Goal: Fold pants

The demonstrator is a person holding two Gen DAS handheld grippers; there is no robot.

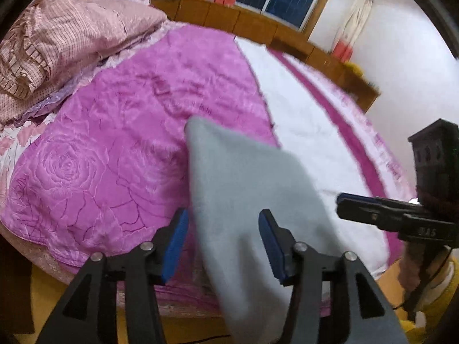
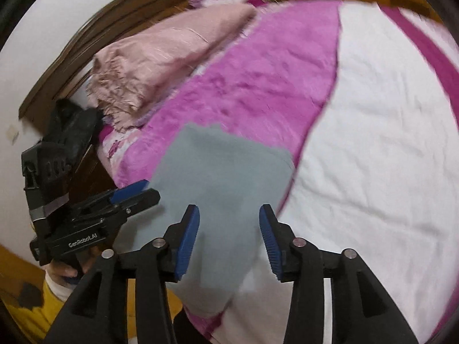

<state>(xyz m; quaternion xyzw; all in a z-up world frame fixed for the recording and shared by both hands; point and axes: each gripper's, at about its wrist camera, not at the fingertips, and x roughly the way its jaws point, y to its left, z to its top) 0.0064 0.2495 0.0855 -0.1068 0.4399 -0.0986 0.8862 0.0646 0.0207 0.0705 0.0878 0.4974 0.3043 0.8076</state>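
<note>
while the grey pants [image 1: 246,200] lie on the near part of the bed, running from the magenta quilt [image 1: 114,143] toward the near edge where they hang over, both grippers hover above them with nothing held. the left gripper [image 1: 223,243] has its blue pads [image 1: 175,246] spread wide, the cloth showing between them, and the right gripper [image 2: 229,238] is likewise released, its pads [image 2: 269,243] apart over the near end of the fabric. seen from the right wrist, the far edge of the pants is ragged and blurred, lying on the quilt just beside the seam where magenta meets the white sheet [image 2: 373,157]. seen from the left wrist, the far corner comes to a rounded point on the quilt. a pink pillow [image 1: 71,37] sits at the far left, well apart from the pants. broad bare sheet spreads to the right, and the wooden bed frame [image 1: 258,25] bounds the far side.
</note>
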